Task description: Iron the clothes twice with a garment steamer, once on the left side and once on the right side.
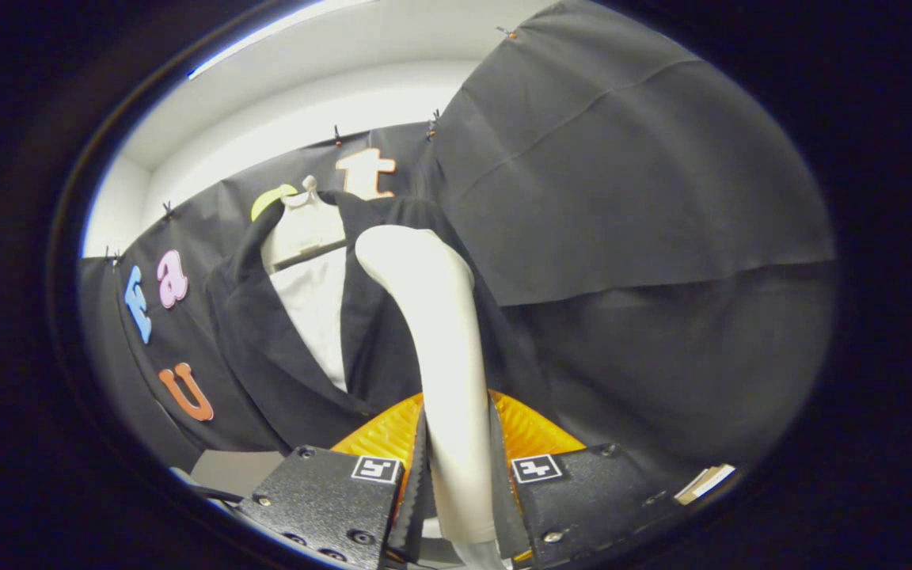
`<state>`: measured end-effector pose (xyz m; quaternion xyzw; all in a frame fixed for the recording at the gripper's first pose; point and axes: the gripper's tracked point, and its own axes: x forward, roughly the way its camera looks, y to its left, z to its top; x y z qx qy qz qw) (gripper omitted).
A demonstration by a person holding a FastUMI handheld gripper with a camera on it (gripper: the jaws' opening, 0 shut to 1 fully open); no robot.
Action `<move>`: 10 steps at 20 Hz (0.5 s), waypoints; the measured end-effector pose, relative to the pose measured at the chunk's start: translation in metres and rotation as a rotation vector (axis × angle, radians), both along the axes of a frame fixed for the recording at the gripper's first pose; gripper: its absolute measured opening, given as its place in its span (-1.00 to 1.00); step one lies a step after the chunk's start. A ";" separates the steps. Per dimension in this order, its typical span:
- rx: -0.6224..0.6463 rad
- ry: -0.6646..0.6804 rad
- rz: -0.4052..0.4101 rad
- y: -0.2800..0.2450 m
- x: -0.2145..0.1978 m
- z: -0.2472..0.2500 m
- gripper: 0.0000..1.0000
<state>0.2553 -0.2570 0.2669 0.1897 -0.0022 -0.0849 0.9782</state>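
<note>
Gripping the steamer, my hand-held gripper has both fingers pressed on its white handle, one at each side. The handle rises from between them towards 12 o'clock and bends over at its rounded top, which leans to 11 o'clock. I see the black jacket just beyond it, hung on a pale hanger over a white lining, its open front running from 11 o'clock down to 7 o'clock of the handle. The steamer's top overlaps the jacket's right panel; I cannot tell whether they touch. Black cloth hangs at 2 o'clock.
</note>
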 end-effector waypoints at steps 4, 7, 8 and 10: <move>-0.014 -0.021 0.018 -0.002 0.020 0.022 -0.24; -0.022 -0.025 0.020 -0.005 0.040 0.033 -0.24; -0.026 -0.026 0.017 -0.005 0.046 0.036 -0.24; -0.038 -0.030 0.007 -0.005 0.055 0.042 -0.24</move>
